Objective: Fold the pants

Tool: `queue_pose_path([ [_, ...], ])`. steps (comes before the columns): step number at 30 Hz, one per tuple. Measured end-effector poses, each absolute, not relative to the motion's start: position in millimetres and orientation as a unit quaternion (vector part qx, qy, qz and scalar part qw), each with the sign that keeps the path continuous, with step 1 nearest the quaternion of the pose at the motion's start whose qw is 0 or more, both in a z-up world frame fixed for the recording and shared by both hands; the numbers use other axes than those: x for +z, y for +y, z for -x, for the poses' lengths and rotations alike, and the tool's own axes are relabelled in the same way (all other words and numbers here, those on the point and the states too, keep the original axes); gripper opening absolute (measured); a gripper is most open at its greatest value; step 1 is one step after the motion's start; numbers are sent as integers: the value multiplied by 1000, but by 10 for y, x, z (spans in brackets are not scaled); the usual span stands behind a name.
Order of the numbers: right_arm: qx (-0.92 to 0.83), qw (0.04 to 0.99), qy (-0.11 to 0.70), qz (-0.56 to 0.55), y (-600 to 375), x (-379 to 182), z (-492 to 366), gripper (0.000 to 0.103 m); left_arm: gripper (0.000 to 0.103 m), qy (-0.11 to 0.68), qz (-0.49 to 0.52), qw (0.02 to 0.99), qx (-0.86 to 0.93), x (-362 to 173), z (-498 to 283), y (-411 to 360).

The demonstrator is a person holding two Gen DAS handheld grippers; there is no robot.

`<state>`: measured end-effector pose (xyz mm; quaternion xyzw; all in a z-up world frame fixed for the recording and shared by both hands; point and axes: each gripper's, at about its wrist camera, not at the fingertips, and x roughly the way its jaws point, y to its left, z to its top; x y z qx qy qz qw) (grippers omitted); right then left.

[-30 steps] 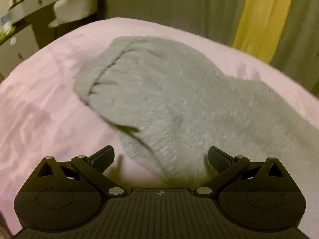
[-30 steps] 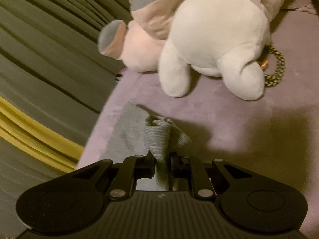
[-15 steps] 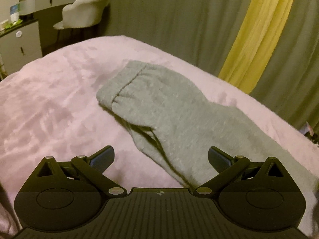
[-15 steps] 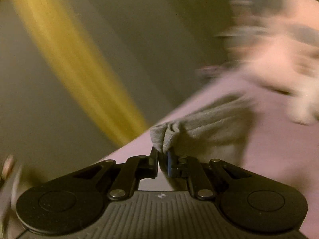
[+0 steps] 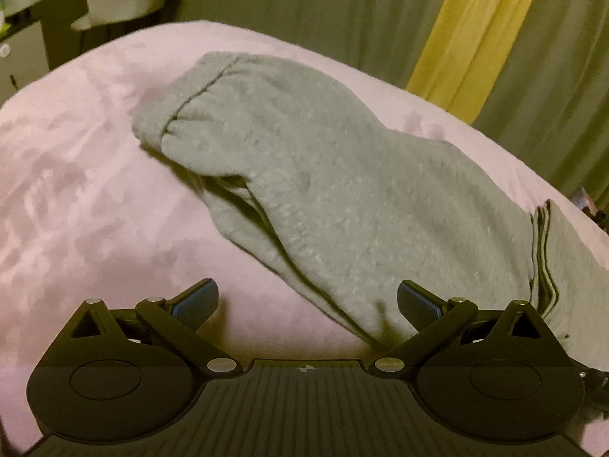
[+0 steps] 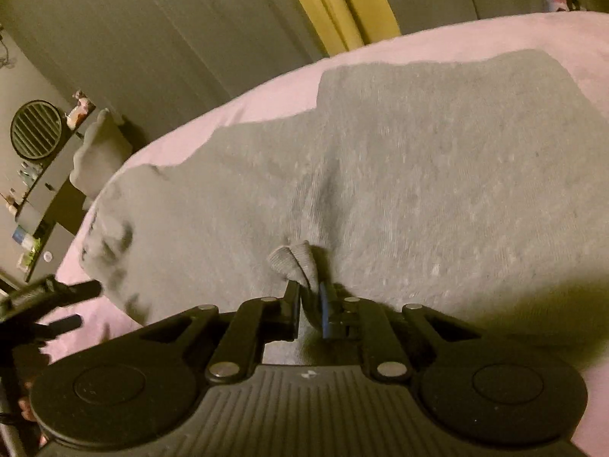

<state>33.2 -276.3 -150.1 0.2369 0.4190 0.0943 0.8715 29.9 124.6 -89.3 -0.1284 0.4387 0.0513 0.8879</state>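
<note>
Right wrist: right hand-held gripper pinching pants; no legible writing.

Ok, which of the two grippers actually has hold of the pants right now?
The right gripper: its fingers pinch a fold of the grey pants. The left gripper is spread open, empty.

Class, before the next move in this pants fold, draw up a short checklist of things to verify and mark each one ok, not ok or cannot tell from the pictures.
1. Right gripper shut on a bunch of the grey pants: ok.
2. Left gripper open and holding nothing: ok.
3. An edge of the pants lies between the left fingers, ready to grasp: ok.
4. Pants resting on the pink bed cover, not hanging over the edge: ok.
5. Layers lying flat: not ok, loose folds show near the cuff.
6. Which part of the pants the right gripper holds: cannot tell.
</note>
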Motion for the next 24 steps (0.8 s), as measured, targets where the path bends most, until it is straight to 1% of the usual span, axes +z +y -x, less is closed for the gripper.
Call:
queue_pose_path([
  [4, 120, 873, 394, -260, -2765, -1413, -182, 6, 103, 439, 142, 886, 51, -902, -291, 1289],
  [6, 117, 871, 392, -273, -2756, -1441, -106, 6, 103, 442, 143, 884, 50, -906, -294, 1291],
  [8, 100, 857, 408, -297, -2827, -1488, -70, 8, 103, 445, 142, 883, 51, -906, -315, 1286],
  [9, 91, 849, 411, -321, -2885, -1522, -55, 12, 103, 446, 142, 882, 53, -898, -310, 1282],
  [11, 73, 839, 397, -364, -3041, -1543, 38, 15, 103, 441, 135, 886, 50, -855, -284, 1235],
  [12, 60, 839, 388, -376, -3127, -1531, 92, 18, 103, 437, 123, 890, 46, -819, -273, 1182],
  [13, 46, 841, 382, -380, -3216, -1509, 141, 26, 103, 430, 107, 896, 38, -766, -261, 1098],
  [14, 30, 844, 375, -382, -3304, -1481, 190, 32, 103, 425, 98, 899, 27, -727, -254, 1023],
  [15, 18, 846, 367, -387, -3394, -1456, 238, 44, 103, 422, 90, 902, 8, -684, -256, 915],
  [16, 8, 845, 361, -394, -3480, -1433, 280, 53, 103, 426, 88, 900, -20, -655, -274, 794],
  [17, -4, 844, 355, -402, -3554, -1418, 317, 57, 103, 433, 89, 896, -45, -643, -299, 688],
  [18, -18, 842, 345, -415, -3649, -1403, 376, 65, 103, 443, 91, 889, -78, -646, -338, 544],
  [20, -32, 834, 335, -436, -3778, -1410, 449, 71, 103, 467, 95, 870, -129, -694, -436, 279],
  [22, -41, 825, 325, -459, -3874, -1447, 521, 81, 103, 493, 94, 849, -167, -789, -554, -7],
  [24, -42, 812, 318, -487, -3941, -1511, 594, 85, 103, 508, 85, 838, -183, -870, -640, -228],
])
